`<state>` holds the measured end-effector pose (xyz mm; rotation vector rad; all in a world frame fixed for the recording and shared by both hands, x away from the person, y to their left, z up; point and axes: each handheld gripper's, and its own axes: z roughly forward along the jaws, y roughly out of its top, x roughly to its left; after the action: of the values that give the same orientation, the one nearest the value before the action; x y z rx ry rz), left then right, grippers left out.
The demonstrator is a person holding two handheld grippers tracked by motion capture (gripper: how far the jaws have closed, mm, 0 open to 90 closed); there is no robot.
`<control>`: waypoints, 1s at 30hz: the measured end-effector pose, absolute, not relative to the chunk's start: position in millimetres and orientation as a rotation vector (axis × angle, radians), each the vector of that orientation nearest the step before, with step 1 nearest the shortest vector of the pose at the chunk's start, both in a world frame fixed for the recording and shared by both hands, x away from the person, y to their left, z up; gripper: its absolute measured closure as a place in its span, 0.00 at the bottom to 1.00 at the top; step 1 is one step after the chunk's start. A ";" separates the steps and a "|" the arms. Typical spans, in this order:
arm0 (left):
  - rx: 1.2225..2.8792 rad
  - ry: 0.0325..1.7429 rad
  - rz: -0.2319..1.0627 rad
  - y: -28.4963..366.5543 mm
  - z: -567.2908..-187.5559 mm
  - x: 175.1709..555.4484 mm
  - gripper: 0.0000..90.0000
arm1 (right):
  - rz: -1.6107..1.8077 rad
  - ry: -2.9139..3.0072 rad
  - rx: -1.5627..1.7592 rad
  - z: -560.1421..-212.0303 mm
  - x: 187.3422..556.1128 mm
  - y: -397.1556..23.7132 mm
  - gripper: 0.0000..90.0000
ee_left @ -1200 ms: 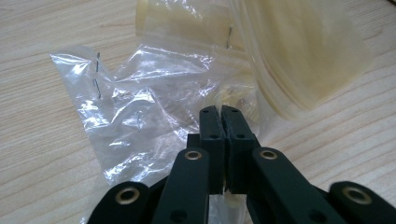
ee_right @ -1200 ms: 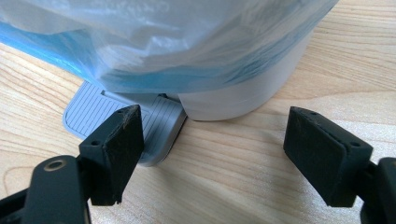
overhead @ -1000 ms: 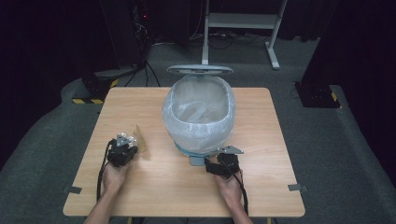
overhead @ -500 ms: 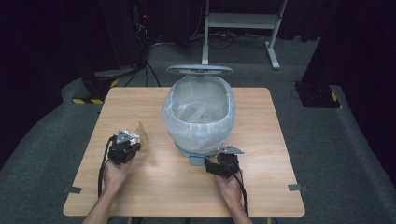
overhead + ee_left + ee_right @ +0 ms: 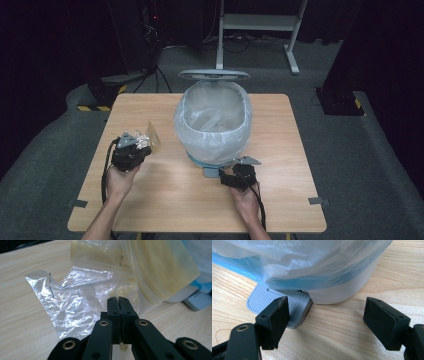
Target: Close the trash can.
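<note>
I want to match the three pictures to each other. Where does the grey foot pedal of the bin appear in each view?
High view: the pedal lies at the bin's near foot, just left of the right gripper.
Left gripper view: a grey-blue corner at the right edge, probably the pedal.
Right gripper view: the ribbed pedal is lower left, behind the left jaw.
Shared landmark: the wooden table.

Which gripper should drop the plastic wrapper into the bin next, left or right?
Left, most likely. The left gripper is already shut on the clear plastic wrapper, beside the open bin. The right gripper is open and empty, low at the bin's pedal.
</note>
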<state>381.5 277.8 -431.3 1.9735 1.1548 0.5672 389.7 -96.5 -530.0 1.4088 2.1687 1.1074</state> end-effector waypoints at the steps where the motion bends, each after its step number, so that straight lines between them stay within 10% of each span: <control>1: 1.963 1.144 0.566 277.6 -427.2 380.3 0.98 | 1.107 2.169 1.403 -530.1 389.8 -96.8 0.23; 30: 1.969 1.025 0.493 268.5 -360.1 376.0 0.98 | 1.105 2.166 1.398 -530.0 389.4 -96.5 0.23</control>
<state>376.0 268.5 -360.1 1.9692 1.0247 0.4928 389.4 -96.5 -530.0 1.3976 2.1656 1.1054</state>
